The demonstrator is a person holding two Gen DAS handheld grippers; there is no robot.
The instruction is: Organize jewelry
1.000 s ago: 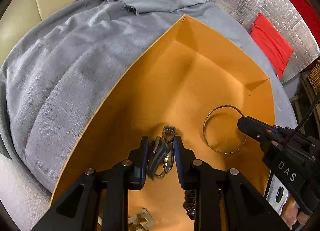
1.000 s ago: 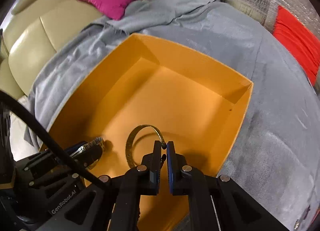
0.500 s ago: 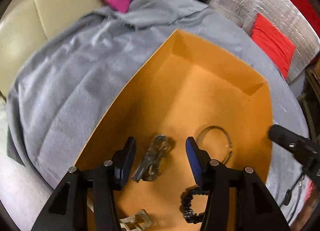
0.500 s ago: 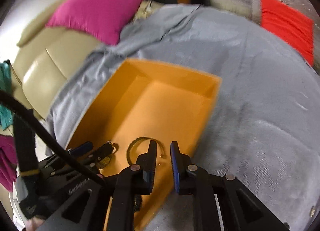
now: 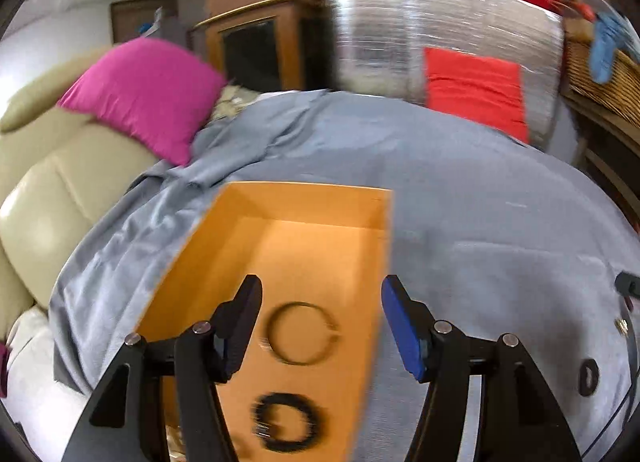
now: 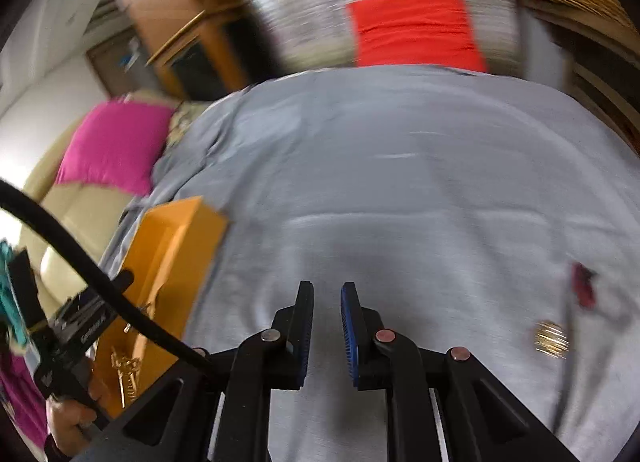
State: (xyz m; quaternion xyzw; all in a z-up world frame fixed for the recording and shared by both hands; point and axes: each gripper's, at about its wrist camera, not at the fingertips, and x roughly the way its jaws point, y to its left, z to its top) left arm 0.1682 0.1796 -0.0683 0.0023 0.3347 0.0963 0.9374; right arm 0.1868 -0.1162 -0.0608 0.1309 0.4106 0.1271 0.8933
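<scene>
An orange box [image 5: 308, 202] sits on the grey cloth. In the left wrist view a thin metal bangle [image 5: 303, 333] and a black beaded bracelet [image 5: 289, 427] lie on its floor. My left gripper [image 5: 322, 322] is wide open and empty above the box. My right gripper [image 6: 326, 326] is slightly open and empty over the cloth, right of the box [image 6: 168, 258]. A gold ring-like piece [image 6: 552, 339] and a dark red piece [image 6: 582, 288] lie on the cloth at the right. A black ring [image 5: 589, 379] lies on the cloth.
The grey cloth [image 6: 400, 190] covers the whole surface. A beige sofa [image 5: 52, 198] with a pink pillow [image 5: 148, 98] is at the left. A silver foil panel [image 5: 440, 34] with a red cushion [image 5: 476, 90] stands behind. The left gripper's body and cable [image 6: 80, 314] show at the left.
My left gripper let go of the silver chain piece in the box, opened wide and pulled back. My right gripper released the bangle and swung right, out of the box, over the cloth.
</scene>
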